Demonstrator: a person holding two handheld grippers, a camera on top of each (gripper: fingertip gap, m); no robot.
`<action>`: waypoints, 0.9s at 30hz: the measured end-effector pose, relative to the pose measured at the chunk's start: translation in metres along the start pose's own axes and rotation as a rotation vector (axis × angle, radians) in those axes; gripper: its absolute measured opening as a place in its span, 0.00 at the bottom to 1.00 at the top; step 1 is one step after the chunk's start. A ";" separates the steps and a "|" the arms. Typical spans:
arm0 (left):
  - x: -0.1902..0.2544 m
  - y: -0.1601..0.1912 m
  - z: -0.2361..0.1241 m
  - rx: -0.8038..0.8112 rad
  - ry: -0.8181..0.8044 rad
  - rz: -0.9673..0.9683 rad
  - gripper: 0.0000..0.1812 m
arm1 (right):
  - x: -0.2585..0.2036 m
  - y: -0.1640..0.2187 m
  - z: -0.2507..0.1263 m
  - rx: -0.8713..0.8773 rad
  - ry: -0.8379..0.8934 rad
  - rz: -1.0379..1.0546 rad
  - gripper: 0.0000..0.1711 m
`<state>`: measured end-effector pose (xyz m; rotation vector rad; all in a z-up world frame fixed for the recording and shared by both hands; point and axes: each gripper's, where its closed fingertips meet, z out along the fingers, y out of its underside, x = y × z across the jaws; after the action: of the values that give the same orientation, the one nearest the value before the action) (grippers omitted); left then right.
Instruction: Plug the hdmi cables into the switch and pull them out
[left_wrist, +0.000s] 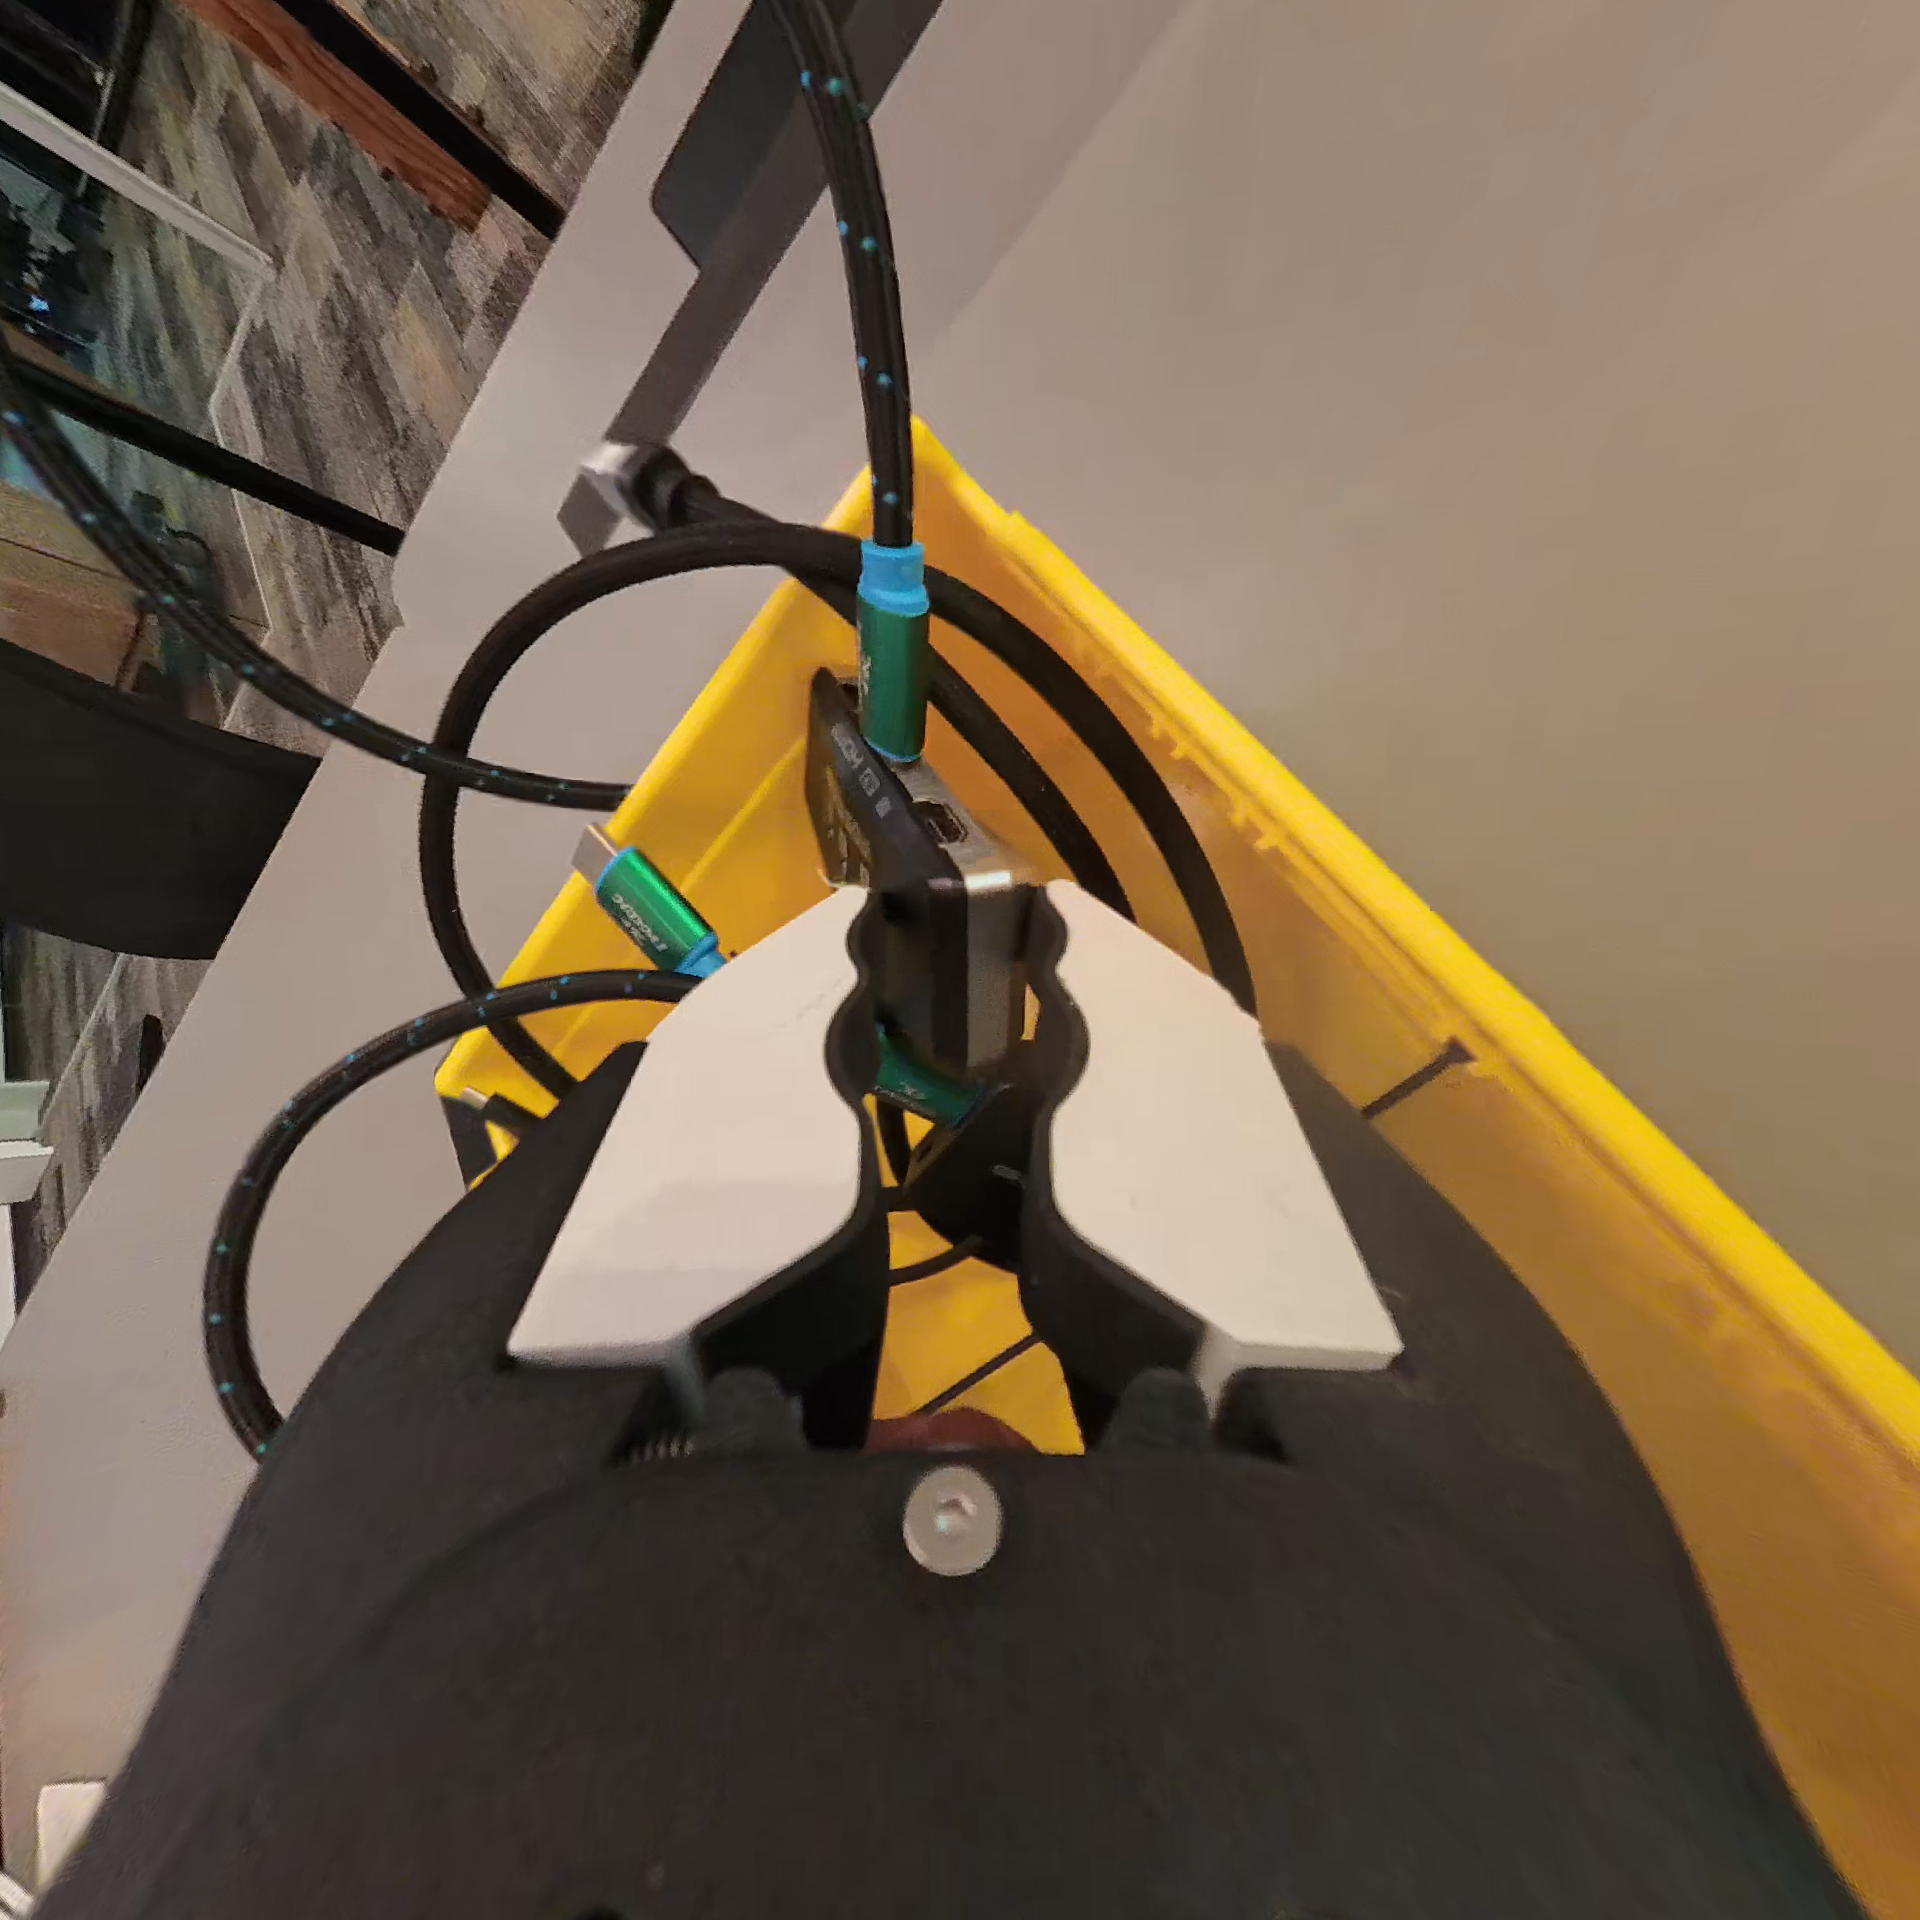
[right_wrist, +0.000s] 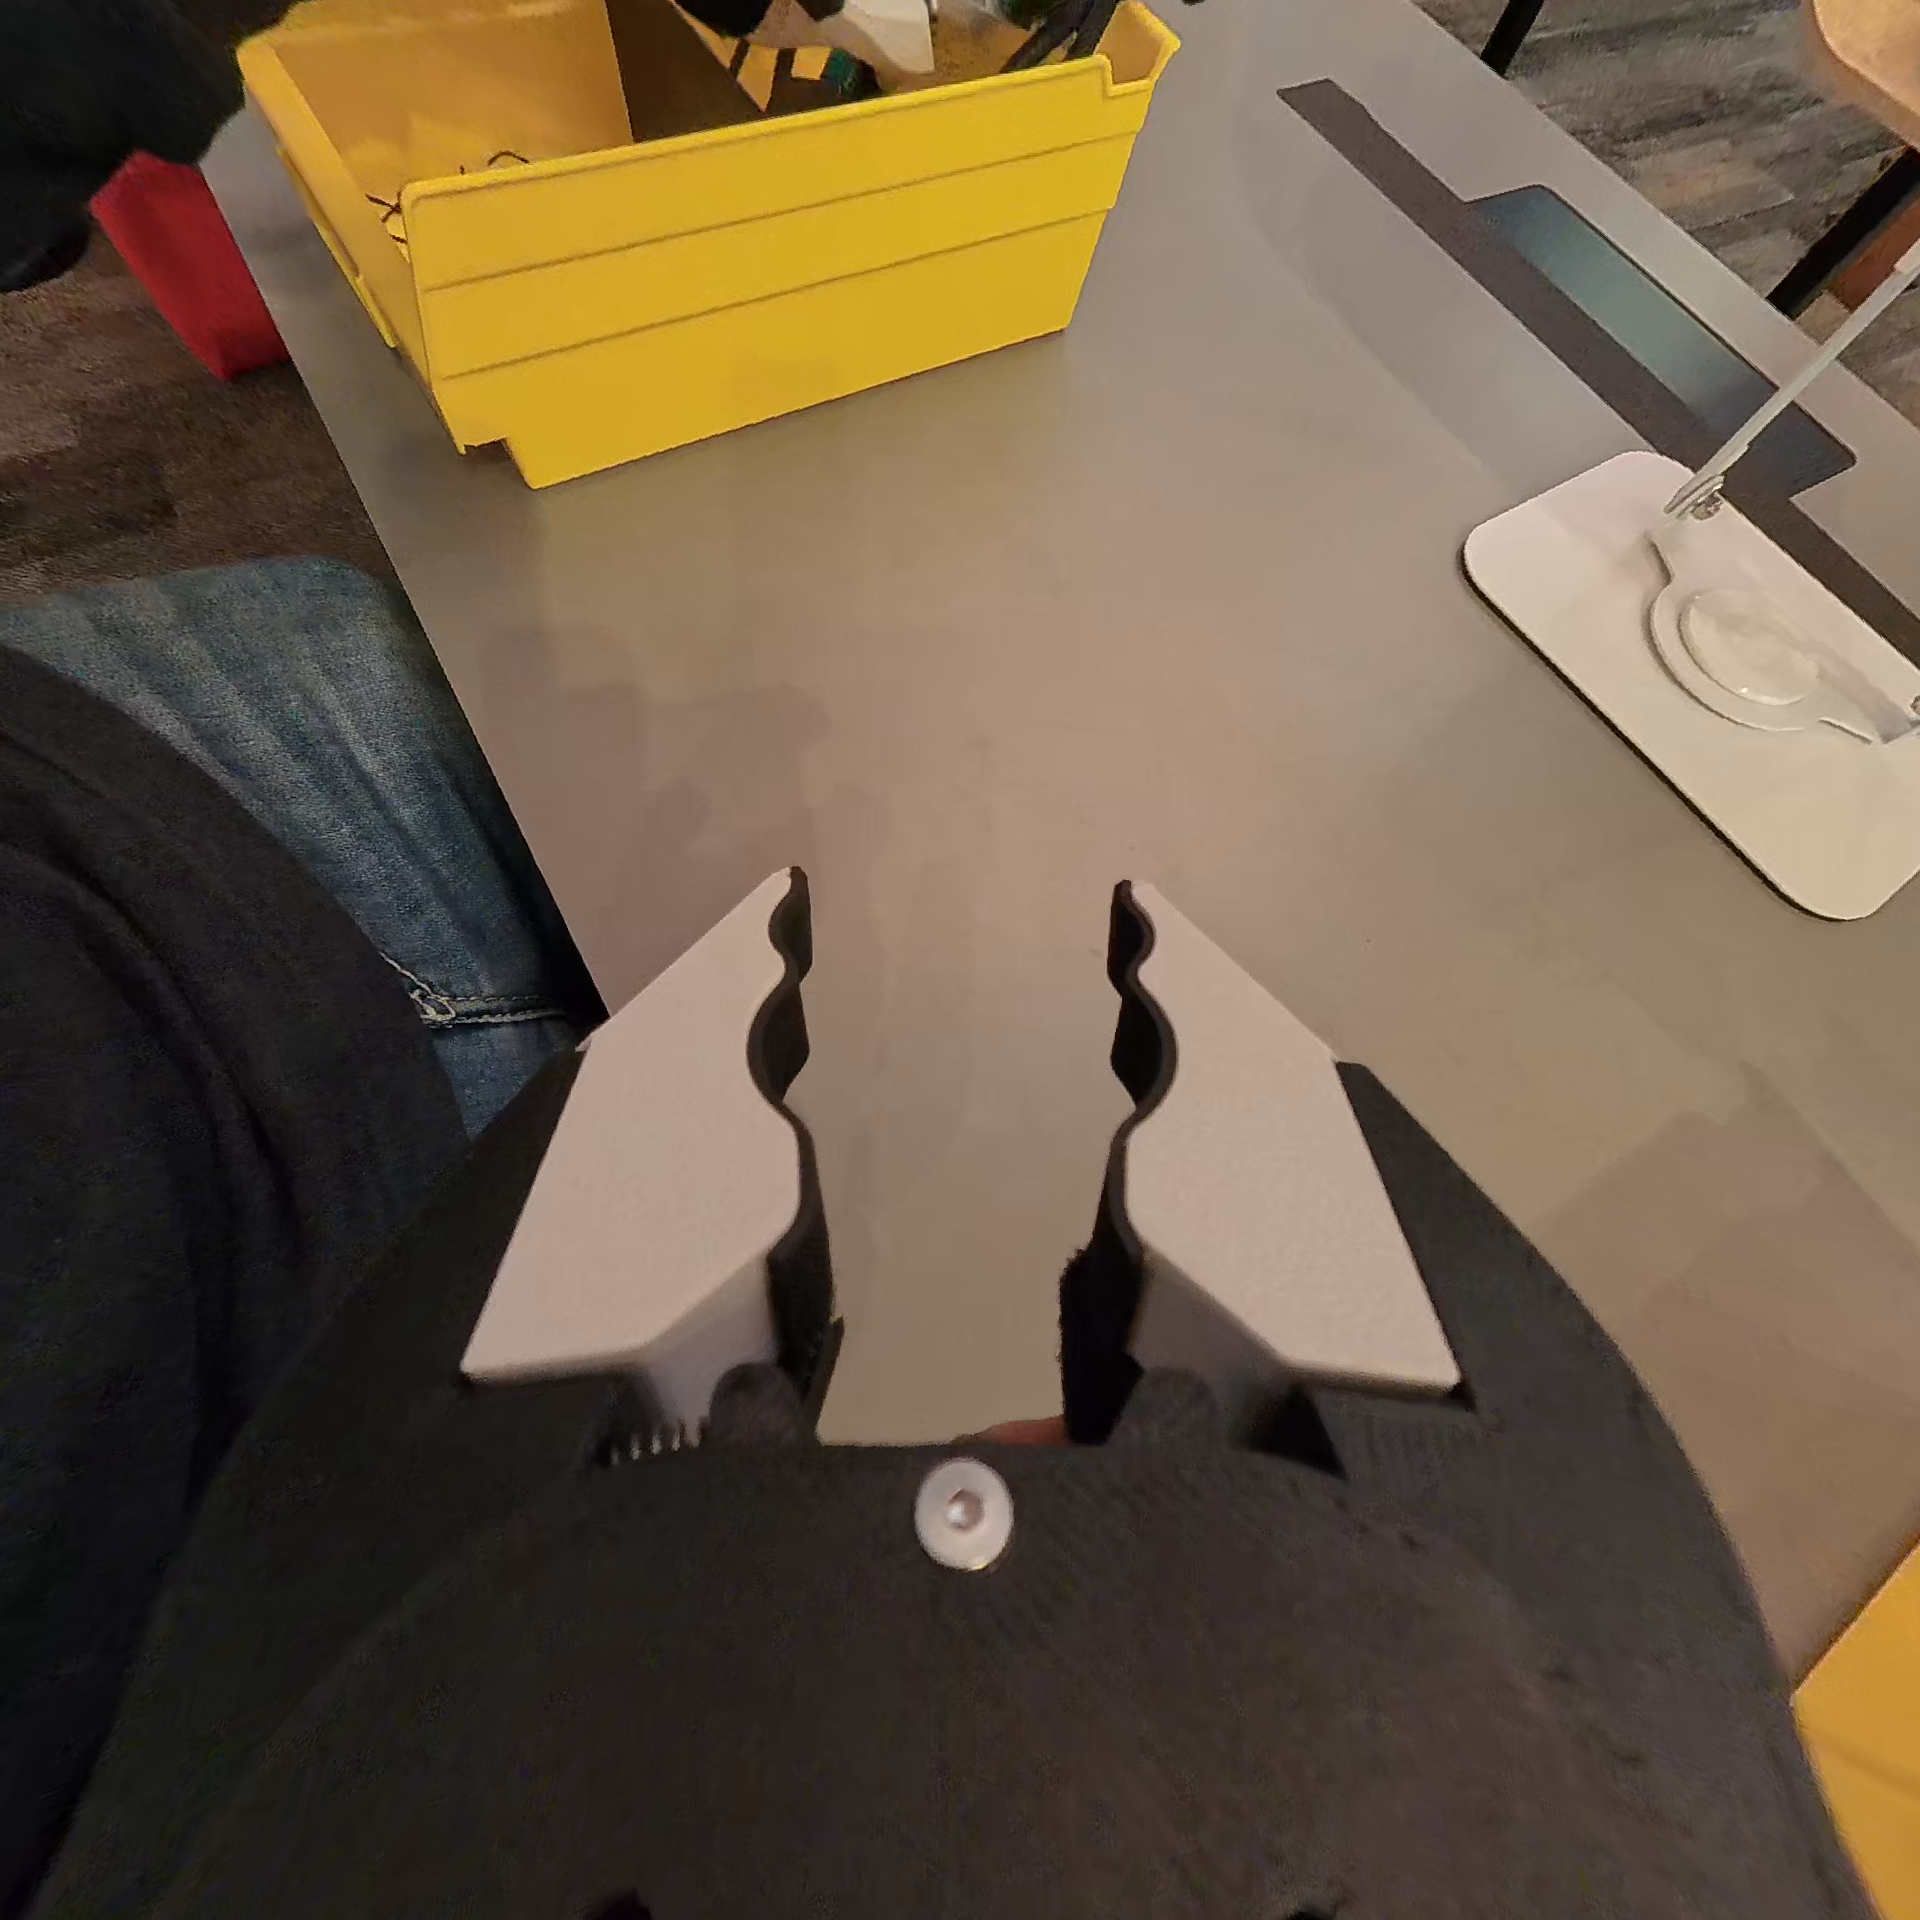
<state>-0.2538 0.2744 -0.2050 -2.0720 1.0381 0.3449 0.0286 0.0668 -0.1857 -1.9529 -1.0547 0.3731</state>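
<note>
**Left wrist view: switch clamped over the yellow bin, one plug seated**

Left wrist view shows the left tongs (left_wrist: 951, 914) closed on the near end of the HDMI switch (left_wrist: 894, 821), a small dark box with a metal edge, held above the yellow bin (left_wrist: 1455, 1018). At far left a braided black cable (left_wrist: 312, 707) with blue flecks trails across the bench (left_wrist: 1455, 312). A loose green plug (left_wrist: 649, 909) hangs just left of the tongs, unplugged. Further right, a seated green plug (left_wrist: 891, 675) with a blue collar stands in the switch's far port; the free port (left_wrist: 943, 829) beside it is empty.

The switch looks light and rigid, the cables springy enough to tug it askew. My judgement: grasp a plug by its hard green shell, not the braid, and pull straight along the port.

Right wrist view adds what the left lacks: the right tongs (right_wrist: 961, 894) spread apart and empty over bare bench, the bin's ribbed front, a white stand base (right_wrist: 1683, 665) at right.
</note>
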 end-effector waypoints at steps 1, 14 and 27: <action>-0.003 -0.001 -0.002 0.011 -0.009 -0.005 0.13 | 0.000 0.000 0.000 0.000 -0.001 -0.001 0.33; -0.044 -0.016 -0.043 0.172 -0.031 -0.141 0.11 | -0.001 0.003 0.002 -0.005 -0.014 0.008 0.32; -0.080 -0.021 -0.074 0.466 0.115 -0.553 0.10 | -0.004 0.003 0.004 -0.003 -0.030 0.017 0.32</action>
<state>-0.2946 0.2717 -0.1019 -1.8613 0.5028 -0.2766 0.0255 0.0650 -0.1909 -1.9652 -1.0594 0.4121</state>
